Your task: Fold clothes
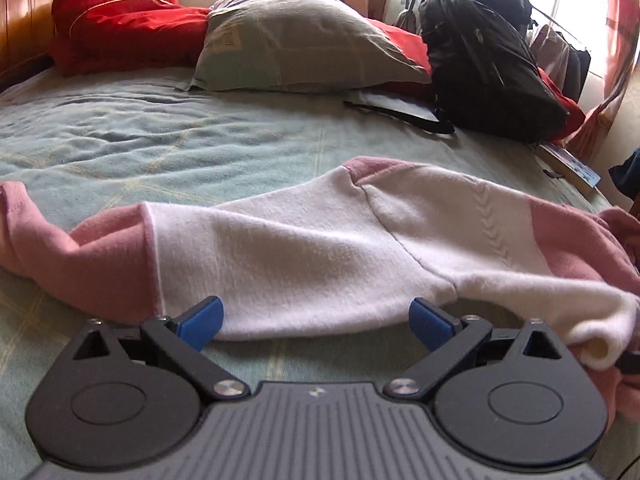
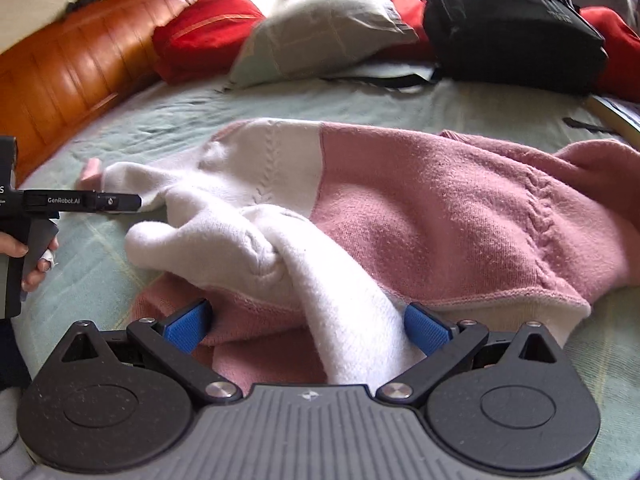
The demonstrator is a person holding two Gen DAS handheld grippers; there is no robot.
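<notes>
Left gripper (image 1: pixel 316 326): blue pads spread wide apart, nothing between them. It sits low over the bed, fingertips at the near edge of the sweater's white sleeve, which lies across the gap just ahead. From the right wrist view the same tool shows side-on at the left edge, a hand (image 2: pixel 38 258) wrapped round its grip, its black finger end reaching to the white knit; contact there cannot be confirmed.

Right gripper (image 2: pixel 308 330): pads also wide apart. A twisted white fold of the sweater runs down between the fingers toward the gripper body, with pink knit under it. The fabric passes through the gap; neither pad presses on it.

Sweater (image 2: pixel 420 208): pink and white knit, lying on the bed, partly spread, partly bunched. White upper section with a cable-stitch line, pink lower body to the right in the right wrist view. One white-and-pink sleeve stretches leftward in the left wrist view, its pink cuff end crumpled at the far left.

Bedcover (image 1: pixel 160 136): pale green, faint yellow check, lightly wrinkled.

Beyond the sweater, at the head of the bed: a grey-green pillow (image 1: pixel 296 40), red cushions (image 1: pixel 120 16) beside and behind it, a black backpack (image 1: pixel 488 64) to the right with a strap trailing on the cover. Brown wooden headboard (image 2: pixel 64 80) along the left side. Bright window behind the backpack.
</notes>
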